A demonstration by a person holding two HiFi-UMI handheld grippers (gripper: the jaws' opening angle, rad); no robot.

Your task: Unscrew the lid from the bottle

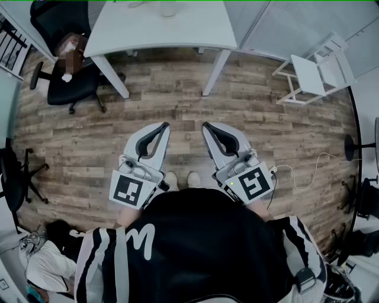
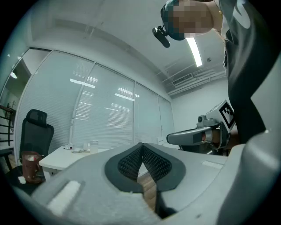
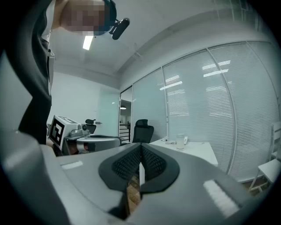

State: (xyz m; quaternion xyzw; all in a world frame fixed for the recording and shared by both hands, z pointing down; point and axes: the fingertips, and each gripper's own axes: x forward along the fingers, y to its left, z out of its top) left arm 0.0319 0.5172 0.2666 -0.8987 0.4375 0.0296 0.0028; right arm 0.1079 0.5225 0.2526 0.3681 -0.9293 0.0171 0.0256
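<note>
The only container I can make out is the bottle (image 1: 169, 7) (image 3: 180, 141) (image 2: 93, 145). It stands upright on the white table (image 1: 177, 26) near its far edge, pale and small. From here I can't tell what is in it, or how its lid sits. A few small bits lie beside it on the table top, too tiny to name.

A black chair (image 1: 71, 83) is pulled up at the table's left corner with something brown (image 2: 30, 166) on its seat. I can't say what that is.

The person stands on the wood floor (image 1: 177, 94), well back from the table, with both tools held level and pointing towards it. The left gripper (image 1: 164, 125) (image 2: 141, 148) has its jaws closed together, the ribbed pads meeting at the tip with nothing between them. The right gripper (image 1: 205, 125) (image 3: 140, 148) is the same, pads pressed on each other and empty. The two tools sit side by side, close but not touching, tips angled a little towards one another.

The bottle is well apart from both grippers, straight ahead of them across a stretch of bare floor. Neither tool touches it or the table.
</note>
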